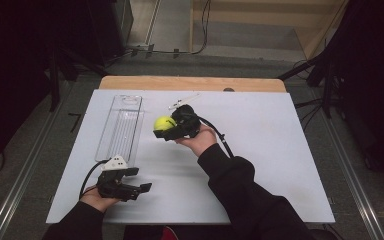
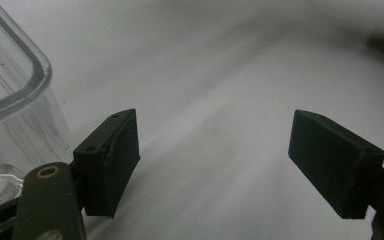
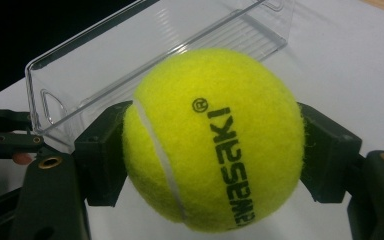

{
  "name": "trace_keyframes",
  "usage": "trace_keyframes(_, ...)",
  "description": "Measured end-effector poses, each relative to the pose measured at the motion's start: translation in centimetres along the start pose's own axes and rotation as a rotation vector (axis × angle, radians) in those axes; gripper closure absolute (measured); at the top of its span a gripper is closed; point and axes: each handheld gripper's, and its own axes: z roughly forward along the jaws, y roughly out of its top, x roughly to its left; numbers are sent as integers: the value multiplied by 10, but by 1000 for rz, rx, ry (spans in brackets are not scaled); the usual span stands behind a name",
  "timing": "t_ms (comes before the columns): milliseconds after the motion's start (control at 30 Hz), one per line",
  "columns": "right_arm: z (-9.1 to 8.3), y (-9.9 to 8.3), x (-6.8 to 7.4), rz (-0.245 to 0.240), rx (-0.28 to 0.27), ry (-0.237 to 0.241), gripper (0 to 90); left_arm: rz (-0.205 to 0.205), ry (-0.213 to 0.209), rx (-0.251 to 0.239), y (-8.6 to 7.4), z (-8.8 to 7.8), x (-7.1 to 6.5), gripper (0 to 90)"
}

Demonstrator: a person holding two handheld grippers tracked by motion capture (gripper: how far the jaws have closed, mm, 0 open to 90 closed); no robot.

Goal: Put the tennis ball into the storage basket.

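Note:
A yellow tennis ball [image 1: 163, 122] is held above the white table top, just right of a long clear plastic tray [image 1: 121, 127]. My right gripper [image 1: 166, 129] is shut on the ball [image 3: 212, 137], whose black printed lettering faces the camera, with both jaws pressed against its sides. The tray [image 3: 145, 60] lies beyond the ball in the right gripper view. My left gripper [image 1: 139, 181] stands open near the table's front left, below the tray's near end. Its jaws [image 2: 212, 167] are wide apart with nothing between them, and the tray's rounded corner [image 2: 15, 90] sits at their left.
The white board [image 1: 260, 150] covers a wooden table [image 1: 190, 82] whose far edge shows. Dark stands and cables surround the table on the floor. A small white piece [image 1: 182, 101] lies on the board behind the right gripper.

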Motion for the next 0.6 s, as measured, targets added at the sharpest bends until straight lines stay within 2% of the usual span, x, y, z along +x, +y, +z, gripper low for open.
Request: trace_keyframes(600,19,22,10,-15,1,17,238,6,9,5,0,0,0,212)
